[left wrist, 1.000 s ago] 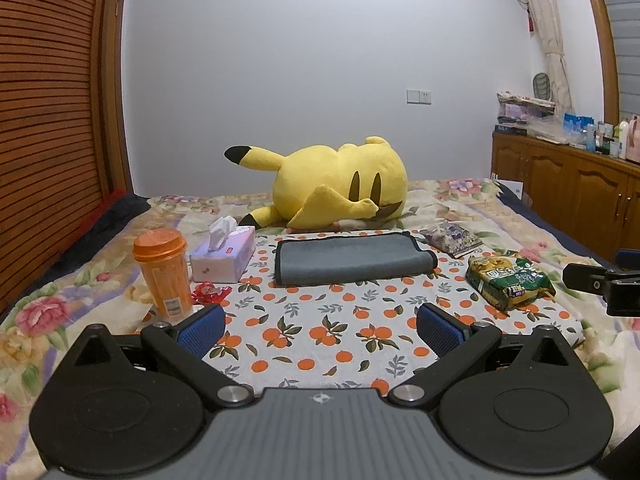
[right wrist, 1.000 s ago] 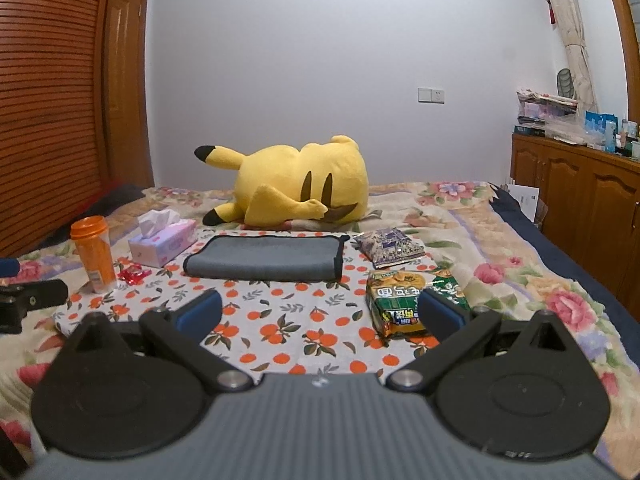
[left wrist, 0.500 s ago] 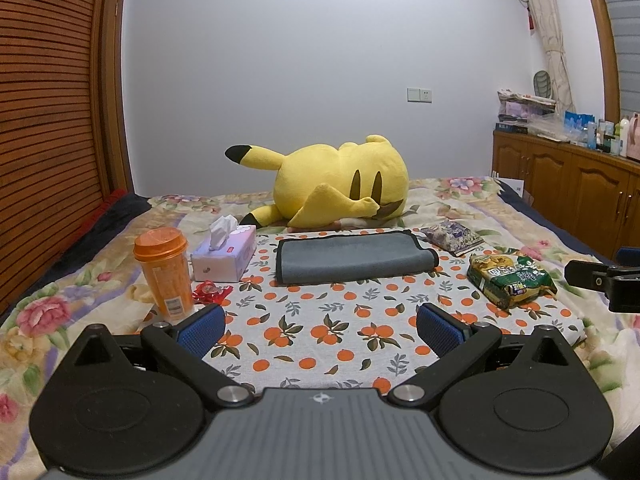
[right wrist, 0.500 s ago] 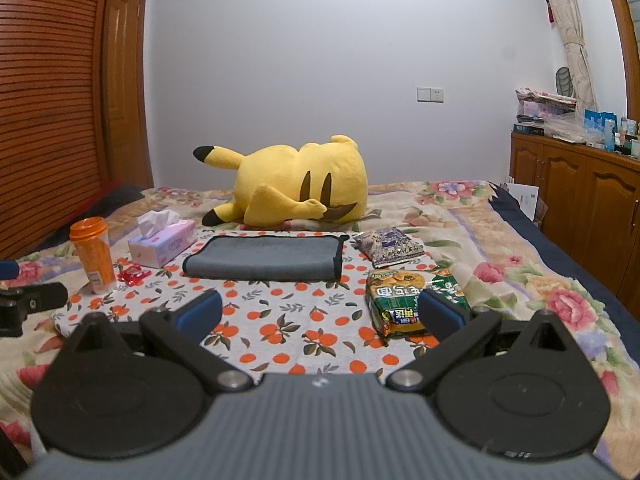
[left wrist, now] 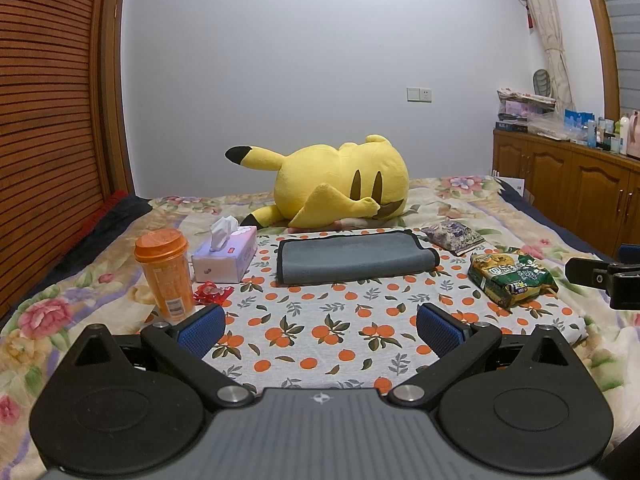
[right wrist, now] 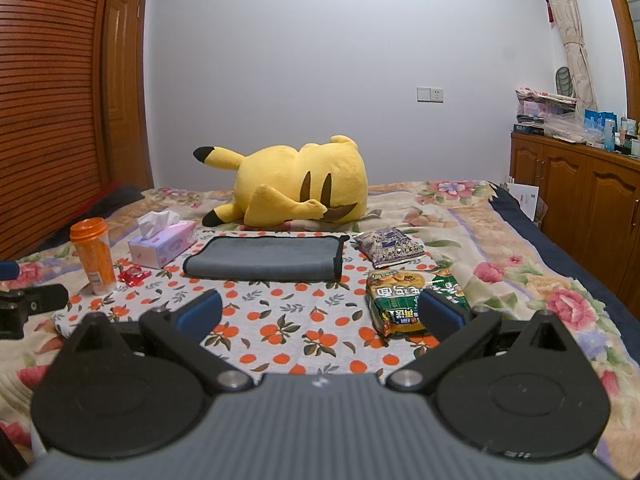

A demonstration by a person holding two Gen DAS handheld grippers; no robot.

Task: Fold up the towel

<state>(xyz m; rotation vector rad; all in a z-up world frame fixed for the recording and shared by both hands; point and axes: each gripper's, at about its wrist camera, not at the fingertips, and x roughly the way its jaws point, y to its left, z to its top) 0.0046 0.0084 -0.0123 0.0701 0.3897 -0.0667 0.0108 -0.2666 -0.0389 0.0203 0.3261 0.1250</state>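
Your left gripper (left wrist: 320, 328) and right gripper (right wrist: 322, 312): jaws released, empty, held back; grey towel (left wrist: 356, 258) folded at 12 o'clock on bed (left wrist: 80, 280), so fold appears done.

Right gripper (right wrist: 320, 312) held wide open, blue pads (right wrist: 200, 312) empty, above an orange-print cloth (right wrist: 288, 320) spread over a flowered bed (right wrist: 500, 240). Grey towel (right wrist: 262, 258) folded into a long strip, far on the cloth, just in front of a yellow plush toy (right wrist: 296, 184). Tissue box (right wrist: 162, 242), red wrapper (right wrist: 134, 274) and orange cup (right wrist: 94, 254) to the left. Green snack pack (right wrist: 404, 292) near right, partly behind the right pad; purple pack (right wrist: 388, 246) beyond. Left gripper's tip (right wrist: 28, 306) at the left edge.
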